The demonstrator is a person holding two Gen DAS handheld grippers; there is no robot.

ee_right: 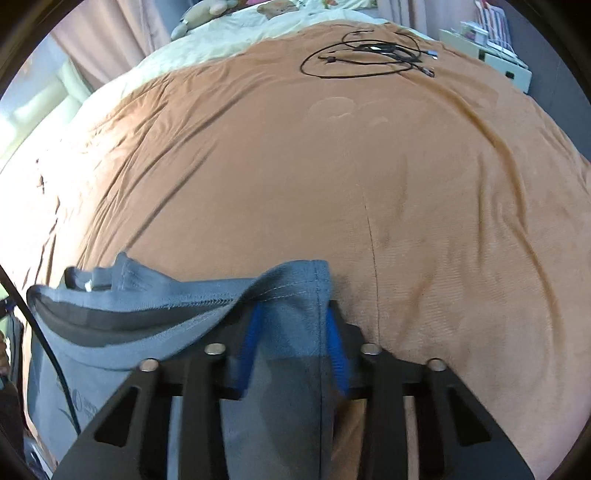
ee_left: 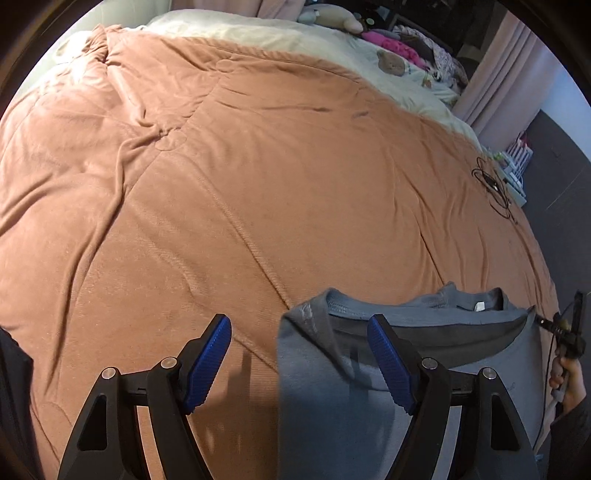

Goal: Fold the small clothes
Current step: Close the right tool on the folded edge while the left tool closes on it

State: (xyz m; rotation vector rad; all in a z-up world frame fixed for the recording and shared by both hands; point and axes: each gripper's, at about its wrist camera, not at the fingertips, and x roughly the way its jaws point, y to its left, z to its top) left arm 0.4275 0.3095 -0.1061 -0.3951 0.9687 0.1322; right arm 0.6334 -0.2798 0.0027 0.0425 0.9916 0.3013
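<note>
**Grey sweatshirt gripped at one corner on the bed**

Grey sweatshirt (ee_right: 155,321), of soft knit cloth with a stitched hem and a small white label at the neck, lies at the near edge of the bed. The right gripper (ee_right: 293,325), black with blue ribbed pads (ee_right: 334,339), has its jaws drawn close together with a fold of the sweatshirt's corner between them; the pads press on the cloth from both sides, and the frame is blurred there.

The left gripper (ee_left: 299,350), the same black and blue make, stands with its jaws wide apart. Its right pad (ee_left: 391,363) sits over the sweatshirt's other corner, its left pad over bare cover; nothing is clamped.

Under the garment spreads a creased orange-brown fleece bed cover (ee_right: 332,177). A tangle of thin black cables (ee_right: 369,55) lies near the far right corner of the bed. Beyond the cover's far edge is a pale cream sheet (ee_left: 295,35) with soft toys (ee_left: 391,61).
</note>
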